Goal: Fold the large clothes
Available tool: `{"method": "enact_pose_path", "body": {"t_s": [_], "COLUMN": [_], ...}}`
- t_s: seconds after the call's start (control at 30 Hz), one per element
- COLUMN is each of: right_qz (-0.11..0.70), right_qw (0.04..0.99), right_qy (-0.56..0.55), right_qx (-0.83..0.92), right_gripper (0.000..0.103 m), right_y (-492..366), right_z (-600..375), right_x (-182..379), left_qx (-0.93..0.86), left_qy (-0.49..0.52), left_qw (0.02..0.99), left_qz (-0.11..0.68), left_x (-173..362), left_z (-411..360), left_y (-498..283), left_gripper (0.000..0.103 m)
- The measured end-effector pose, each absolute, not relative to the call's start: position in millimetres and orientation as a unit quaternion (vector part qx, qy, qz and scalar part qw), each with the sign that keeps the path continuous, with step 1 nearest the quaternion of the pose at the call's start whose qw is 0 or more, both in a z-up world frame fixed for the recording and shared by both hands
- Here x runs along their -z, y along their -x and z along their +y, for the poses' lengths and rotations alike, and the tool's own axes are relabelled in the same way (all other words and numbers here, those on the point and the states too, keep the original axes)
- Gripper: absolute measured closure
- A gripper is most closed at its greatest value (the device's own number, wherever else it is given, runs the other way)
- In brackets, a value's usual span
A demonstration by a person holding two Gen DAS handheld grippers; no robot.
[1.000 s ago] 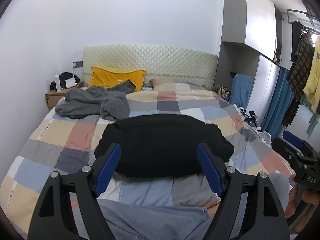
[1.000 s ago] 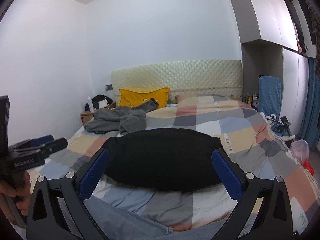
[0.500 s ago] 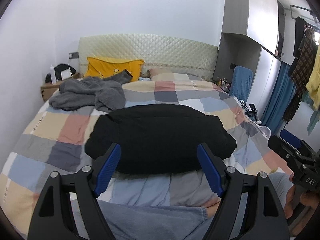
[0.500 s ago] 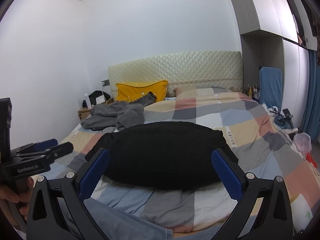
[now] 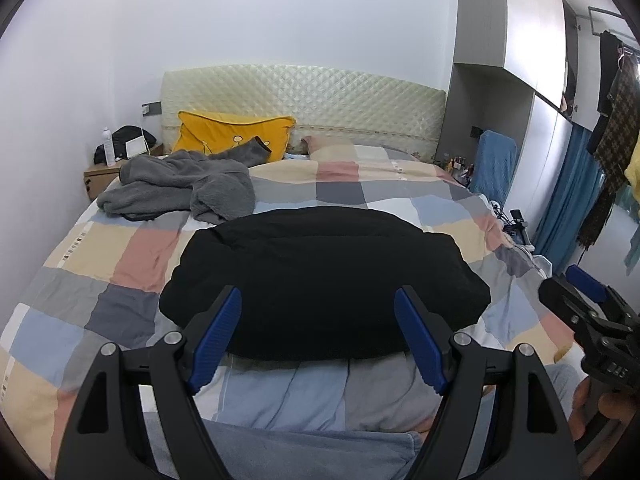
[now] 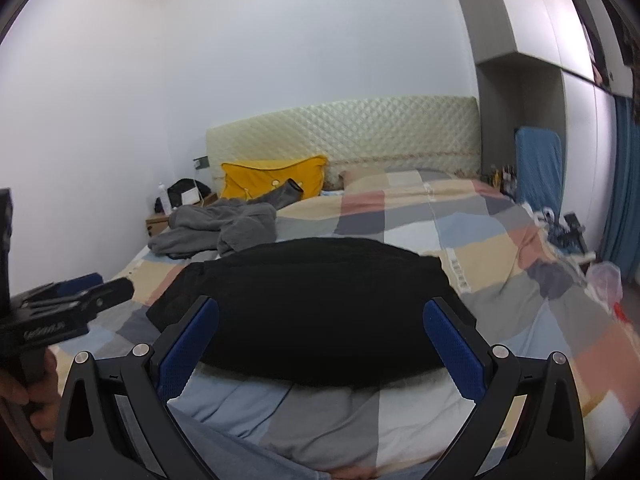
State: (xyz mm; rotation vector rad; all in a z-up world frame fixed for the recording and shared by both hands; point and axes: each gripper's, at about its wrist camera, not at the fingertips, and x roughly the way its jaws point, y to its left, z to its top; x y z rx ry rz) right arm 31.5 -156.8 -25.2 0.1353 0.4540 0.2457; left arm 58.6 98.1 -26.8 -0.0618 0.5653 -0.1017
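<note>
A black garment lies folded flat in the middle of the checkered bed; it also shows in the right wrist view. My left gripper is open and empty, held above the near edge of the black garment. My right gripper is open and empty, also just short of that edge. A crumpled grey garment lies at the far left of the bed, also seen in the right wrist view.
A yellow pillow leans on the quilted headboard. A wooden nightstand with a bottle stands at the far left. Wardrobes and hanging clothes line the right side. A blue chair stands by the bed.
Both grippers have drifted slightly forward and lower toward the black garment. Both stay open and empty. The clothes have not moved.
</note>
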Motion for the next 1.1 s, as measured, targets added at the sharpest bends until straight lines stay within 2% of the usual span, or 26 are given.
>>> {"method": "enact_pose_path", "body": {"t_s": [0.9, 1.1], "right_qz": [0.234, 0.232], "right_qw": [0.964, 0.965], "right_qy": [-0.054, -0.049], "right_qx": [-0.111, -0.107], "right_gripper": [0.0, 0.0], "right_y": [-30.8, -29.8], "right_z": [-163.4, -162.0], "right_x": [26.6, 25.1], "left_qx": [0.044, 0.041], "left_qy": [0.024, 0.025], "left_qw": [0.952, 0.95], "left_qz": [0.303, 0.308], "left_x": [27.8, 29.6], "left_z": [95.1, 94.0], "left_y": [-58.0, -59.1], "left_gripper": [0.024, 0.02]}}
